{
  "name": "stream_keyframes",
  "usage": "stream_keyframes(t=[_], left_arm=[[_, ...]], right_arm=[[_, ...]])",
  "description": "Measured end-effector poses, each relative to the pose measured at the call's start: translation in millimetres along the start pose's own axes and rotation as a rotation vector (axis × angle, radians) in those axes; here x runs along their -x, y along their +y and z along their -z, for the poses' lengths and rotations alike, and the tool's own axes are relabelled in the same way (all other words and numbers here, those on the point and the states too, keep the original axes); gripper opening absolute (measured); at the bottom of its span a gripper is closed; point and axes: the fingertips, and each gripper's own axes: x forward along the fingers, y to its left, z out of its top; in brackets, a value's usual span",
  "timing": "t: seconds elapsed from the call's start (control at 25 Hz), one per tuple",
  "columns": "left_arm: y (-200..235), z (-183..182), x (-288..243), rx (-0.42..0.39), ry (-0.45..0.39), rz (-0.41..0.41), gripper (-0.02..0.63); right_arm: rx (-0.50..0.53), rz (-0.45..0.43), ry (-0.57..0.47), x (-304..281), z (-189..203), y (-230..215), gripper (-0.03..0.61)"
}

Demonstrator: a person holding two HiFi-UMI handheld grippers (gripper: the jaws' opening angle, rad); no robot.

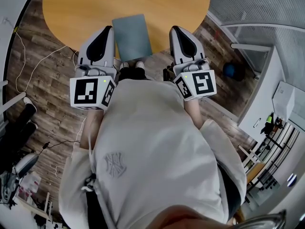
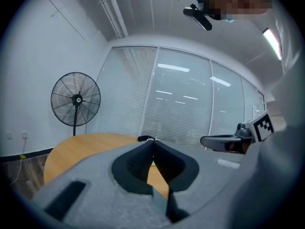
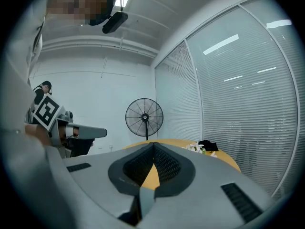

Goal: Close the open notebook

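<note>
A grey-blue notebook (image 1: 132,36) lies flat at the near edge of the round wooden table (image 1: 86,4), with only its plain cover showing and no open pages visible. My left gripper (image 1: 108,28) hangs just left of it and my right gripper (image 1: 174,28) just right of it, both above the table's edge and neither touching it. In the left gripper view the left gripper (image 2: 152,142) has its jaws meeting at the tip with nothing between them. The right gripper (image 3: 153,144) looks the same in its own view. The notebook is hidden in both gripper views.
A standing fan (image 2: 75,99) is beyond the table by the blinds. White flowers and a dark object (image 3: 205,147) sit at the table's far side. Cables (image 1: 33,66) trail over the wooden floor at left, and a blue ball (image 1: 230,70) lies near a partition at right.
</note>
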Motion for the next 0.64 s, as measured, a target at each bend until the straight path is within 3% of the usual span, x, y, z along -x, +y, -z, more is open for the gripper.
stream_keyframes(t=[0.64], left_arm=[[-2.2, 6.3, -0.6, 0.004, 0.007, -0.012, 0.015]], right_arm=[[0.003, 0.021, -0.004, 3.1, 3.0, -9.8, -0.008]])
